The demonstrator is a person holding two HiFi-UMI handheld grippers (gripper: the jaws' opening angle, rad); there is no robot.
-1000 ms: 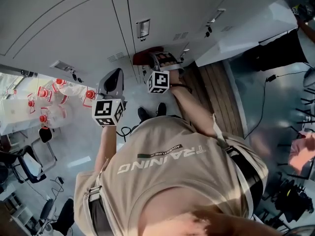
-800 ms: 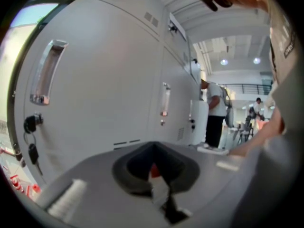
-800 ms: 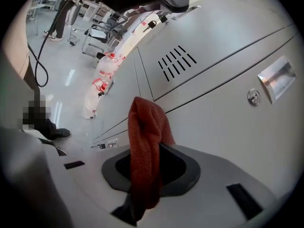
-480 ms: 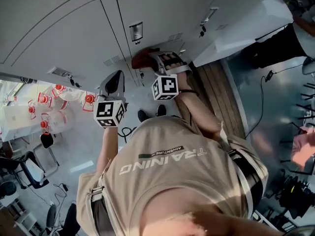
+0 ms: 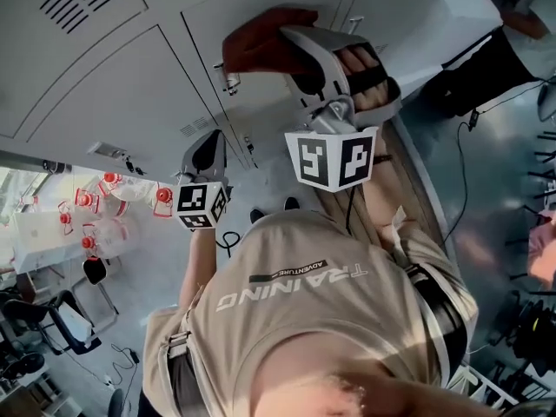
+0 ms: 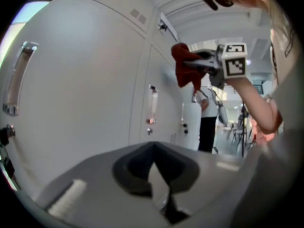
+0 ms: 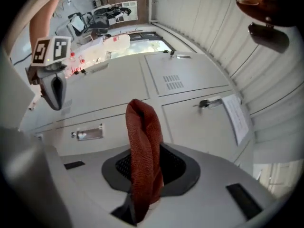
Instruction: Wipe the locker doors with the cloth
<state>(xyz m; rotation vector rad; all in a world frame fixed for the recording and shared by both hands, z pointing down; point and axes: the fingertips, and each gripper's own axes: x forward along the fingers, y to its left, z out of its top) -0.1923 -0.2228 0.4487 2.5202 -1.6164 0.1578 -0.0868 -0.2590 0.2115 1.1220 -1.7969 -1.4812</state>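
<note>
The right tongs (image 5: 294,49) are clamped on the red cloth (image 7: 142,146), w/ a long fold sticking up out of the grip, raised high at the locker doors (image 5: 113,94). In the left gripper view the cloth hangs right at a door face by a seam, but whether it's actually pressing can't be told. The left tongs (image 6: 164,205) are pinched together w/ nothing in them, held lower and well apart from the cloth, i.e. idle.

Step in hand looks like wiping an upper door panel. Progress can't be read, as no wet or clean marks show. To do it well:
- Prob press the fold flat so a broad patch meets the metal, not just the tip.
- Run overlapping strokes top to bottom.
- Go round the handle (image 7: 88,134) and vent slots (image 7: 172,82) rather than snag on them.
- Steer clear of the paper sheet (image 7: 236,114) stuck to one door.

The grip takes only the cloth's end, so hard rubbing may tug it loose. Moderate pressure seems safer.
</note>
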